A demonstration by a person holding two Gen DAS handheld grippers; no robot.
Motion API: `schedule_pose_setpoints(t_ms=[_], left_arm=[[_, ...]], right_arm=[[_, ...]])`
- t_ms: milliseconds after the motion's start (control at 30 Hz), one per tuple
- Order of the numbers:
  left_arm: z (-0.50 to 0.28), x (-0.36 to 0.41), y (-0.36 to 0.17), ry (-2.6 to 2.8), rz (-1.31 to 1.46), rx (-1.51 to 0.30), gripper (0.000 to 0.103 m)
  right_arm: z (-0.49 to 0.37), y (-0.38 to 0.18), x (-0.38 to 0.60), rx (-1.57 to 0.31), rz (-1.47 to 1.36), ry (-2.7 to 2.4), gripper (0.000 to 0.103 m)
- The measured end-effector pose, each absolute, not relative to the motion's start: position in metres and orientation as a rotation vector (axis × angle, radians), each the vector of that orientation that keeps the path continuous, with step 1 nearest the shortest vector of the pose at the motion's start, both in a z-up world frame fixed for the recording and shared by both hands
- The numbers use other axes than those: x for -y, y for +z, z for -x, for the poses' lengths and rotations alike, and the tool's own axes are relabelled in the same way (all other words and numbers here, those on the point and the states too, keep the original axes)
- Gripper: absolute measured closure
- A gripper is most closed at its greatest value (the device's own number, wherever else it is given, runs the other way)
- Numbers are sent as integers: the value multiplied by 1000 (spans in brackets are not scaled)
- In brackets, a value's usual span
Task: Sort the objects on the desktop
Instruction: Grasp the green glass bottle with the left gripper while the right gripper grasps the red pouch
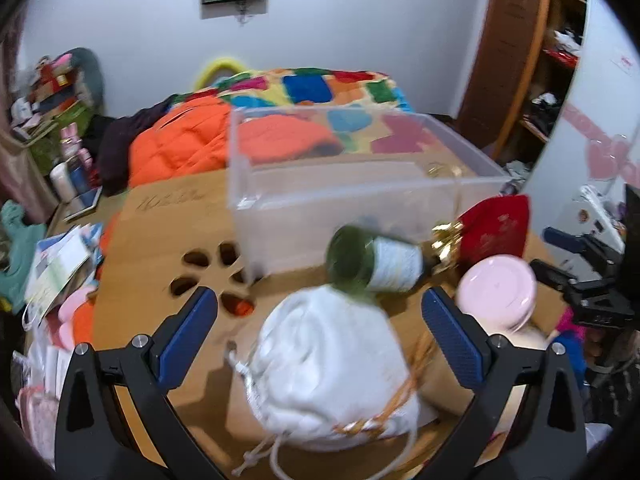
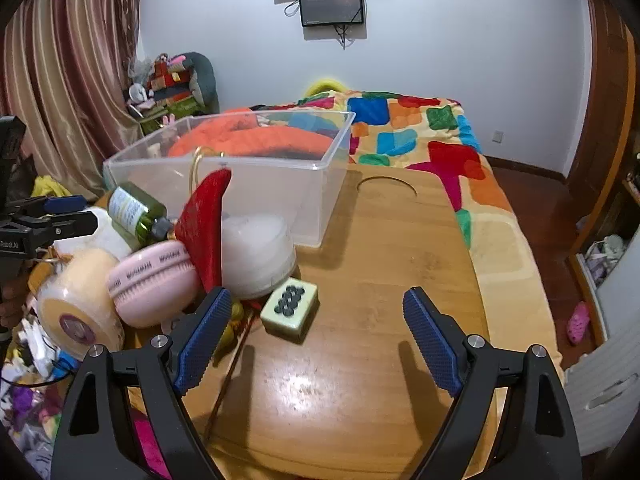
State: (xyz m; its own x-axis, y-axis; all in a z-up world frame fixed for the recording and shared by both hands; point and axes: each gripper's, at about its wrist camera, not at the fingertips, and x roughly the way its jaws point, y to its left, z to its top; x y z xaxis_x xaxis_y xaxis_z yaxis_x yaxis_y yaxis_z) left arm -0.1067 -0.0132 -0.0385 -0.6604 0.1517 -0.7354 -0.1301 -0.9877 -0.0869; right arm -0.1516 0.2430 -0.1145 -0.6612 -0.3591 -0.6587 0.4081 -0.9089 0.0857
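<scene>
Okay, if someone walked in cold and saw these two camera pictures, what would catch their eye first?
Probably the clear plastic bin at the back of the wooden table, with a jumble at its front: a green bottle on its side, a red pouch and a mahjong tile. Nearer, the white drawstring bag lies between the open left gripper fingers.

Both wrist views face bin (image 1: pixel 360 184) (image 2: pixel 240 184) — close
</scene>
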Motion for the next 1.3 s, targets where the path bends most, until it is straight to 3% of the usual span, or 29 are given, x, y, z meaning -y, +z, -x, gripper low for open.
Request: schedule_pose_setpoints(t_ms=[267, 433, 633, 767, 833, 1033, 1300], left_arm=[[134, -21, -42, 2657, 1272, -96, 0], [145, -31, -52, 2609, 1327, -116, 0], [152, -29, -60, 2579, 1363, -82, 0], [157, -24, -64, 2563, 1389, -25, 14], [159, -22, -66, 2567, 1386, 3, 18], [157, -13, -64, 2576, 1325, 102, 33], [151, -9, -57, 2616, 1272, 104, 39]], right_arm=[[167, -103, -227, -102, -935, -2453, 18], [171, -96, -208, -146, -893, -2393, 38], [185, -95, -197, -123, -901, -2302, 55], [189, -98, -194, -113, -904, -2258, 70], [188, -99, -191, -119, -896, -2239, 81], [181, -97, -182, -146, -869, -2210, 92], [172, -83, -172, -154, -829, -2203, 96]])
